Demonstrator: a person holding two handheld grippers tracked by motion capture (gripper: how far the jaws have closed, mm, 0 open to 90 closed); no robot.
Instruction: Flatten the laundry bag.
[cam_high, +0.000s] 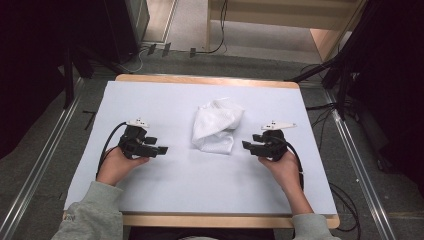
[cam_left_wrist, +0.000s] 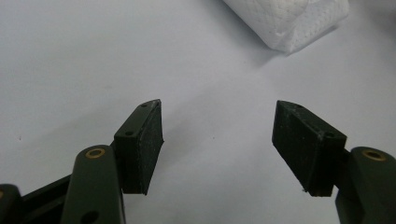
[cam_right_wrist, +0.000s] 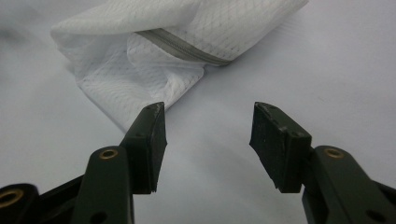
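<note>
Mesh laundry bag (cam_high: 216, 126), white and crumpled with a grey zipper along one fold, lies near the middle of the pale blue table (cam_high: 170, 185). Left of the bag, well apart from it, the left gripper (cam_high: 161, 149) rests low over the table, its jaws spread wide with nothing between them. Right of the bag and nearer to it, the right gripper (cam_high: 246, 145) points at the bag's lower edge, jaws parted and empty, not touching the fabric.
</note>
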